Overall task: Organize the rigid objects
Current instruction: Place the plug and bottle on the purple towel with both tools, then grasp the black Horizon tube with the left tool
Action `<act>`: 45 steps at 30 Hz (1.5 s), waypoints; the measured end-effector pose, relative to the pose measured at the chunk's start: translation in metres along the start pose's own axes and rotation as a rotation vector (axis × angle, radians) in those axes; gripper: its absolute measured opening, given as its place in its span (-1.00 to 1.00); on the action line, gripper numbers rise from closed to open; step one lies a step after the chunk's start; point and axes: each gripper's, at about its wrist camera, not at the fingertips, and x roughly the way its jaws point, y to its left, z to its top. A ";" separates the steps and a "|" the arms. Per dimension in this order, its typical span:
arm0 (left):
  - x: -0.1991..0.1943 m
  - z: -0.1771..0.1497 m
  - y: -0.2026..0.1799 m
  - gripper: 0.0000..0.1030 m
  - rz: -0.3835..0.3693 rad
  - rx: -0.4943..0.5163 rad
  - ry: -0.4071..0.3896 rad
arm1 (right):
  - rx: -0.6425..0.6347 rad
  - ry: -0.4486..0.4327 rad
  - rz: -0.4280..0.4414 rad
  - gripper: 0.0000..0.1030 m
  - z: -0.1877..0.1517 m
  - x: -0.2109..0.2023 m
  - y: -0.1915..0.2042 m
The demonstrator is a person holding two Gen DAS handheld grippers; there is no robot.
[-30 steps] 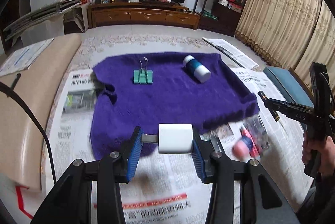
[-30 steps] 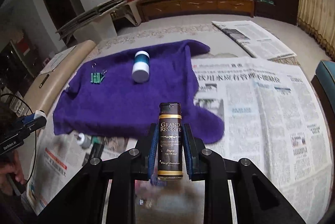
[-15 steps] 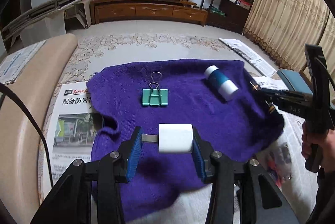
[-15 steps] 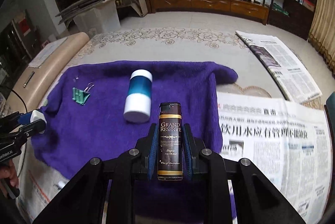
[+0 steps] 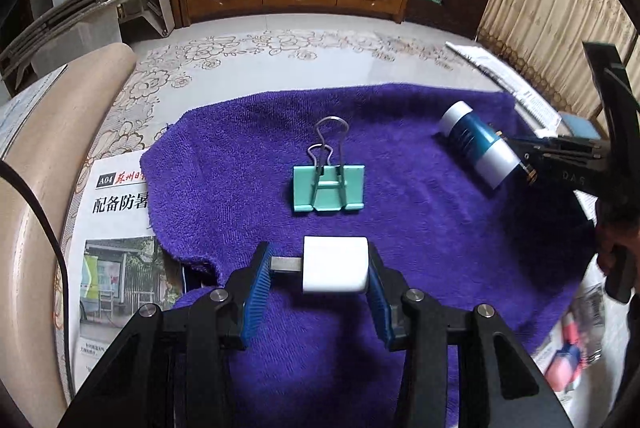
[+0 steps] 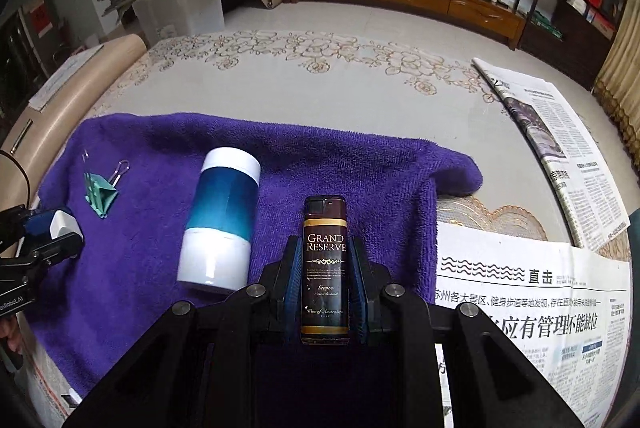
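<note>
Partly hidden beyond the bottle (image 5: 478, 149), right hand-held gripper (image 5: 530, 172) tips.

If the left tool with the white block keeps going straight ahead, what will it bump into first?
Probably the green binder clip. It lies on the purple towel straight ahead of the left tool and its white charger block. If the tool travels above the towel, it might pass over the clip; depth is hard to judge.

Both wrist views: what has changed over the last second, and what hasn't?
Both grippers have moved forward from above the newspaper to over the purple towel. The left gripper still clamps the white charger; the right gripper still clamps the lighter. Nothing was released. The green binder clip and the blue-and-white bottle lie where they were on the towel.
</note>
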 end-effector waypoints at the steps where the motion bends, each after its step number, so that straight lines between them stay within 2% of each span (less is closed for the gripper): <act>1: 0.001 0.000 -0.001 -0.19 0.007 0.011 0.003 | -0.003 0.004 0.000 -0.55 0.000 0.001 0.000; 9: 0.002 0.002 -0.007 -0.17 0.036 0.076 0.022 | -0.043 0.021 0.000 -0.53 0.002 0.002 0.002; 11: 0.002 0.002 -0.008 -0.08 0.052 0.102 0.030 | -0.061 0.026 -0.002 -0.47 0.002 0.002 0.002; 15: 0.001 0.004 -0.010 -0.06 0.060 0.121 0.046 | -0.055 0.031 0.019 -0.24 -0.001 -0.006 -0.002; 16: -0.002 0.002 -0.012 0.00 0.065 0.130 0.047 | -0.043 0.019 0.030 -0.15 -0.004 -0.013 -0.003; 18: -0.013 0.000 -0.015 0.40 0.061 0.126 0.013 | -0.027 -0.014 0.056 0.02 -0.007 -0.026 -0.005; 19: -0.020 -0.002 -0.017 0.83 0.054 0.122 -0.009 | -0.013 -0.037 0.076 0.20 -0.011 -0.035 -0.005; 20: -0.027 -0.004 -0.019 1.00 0.050 0.117 -0.027 | -0.001 -0.056 0.091 0.34 -0.014 -0.045 -0.006; 21: -0.037 -0.006 -0.021 1.00 0.053 0.114 -0.047 | 0.014 -0.076 0.103 0.71 -0.018 -0.055 -0.006; 22: -0.050 -0.010 -0.025 1.00 0.066 0.102 -0.075 | 0.034 -0.098 0.117 0.99 -0.026 -0.068 -0.006; 24: -0.067 -0.016 -0.030 1.00 0.068 0.086 -0.100 | 0.055 -0.116 0.114 1.00 -0.039 -0.085 -0.005; 26: -0.083 -0.024 -0.036 1.00 0.055 0.065 -0.108 | 0.072 -0.118 0.075 1.00 -0.058 -0.102 -0.003; 30: -0.101 -0.048 -0.053 1.00 0.020 0.038 -0.085 | 0.116 -0.090 0.078 1.00 -0.098 -0.124 -0.004; 32: -0.106 -0.065 -0.063 1.00 0.014 0.030 -0.070 | 0.137 -0.081 0.053 1.00 -0.119 -0.134 -0.007; 37: -0.098 -0.097 -0.074 1.00 -0.001 -0.027 -0.025 | 0.166 -0.071 -0.016 1.00 -0.166 -0.152 -0.013; 45: -0.070 -0.119 -0.106 0.99 0.044 -0.040 0.041 | 0.244 -0.089 0.000 0.99 -0.208 -0.154 -0.028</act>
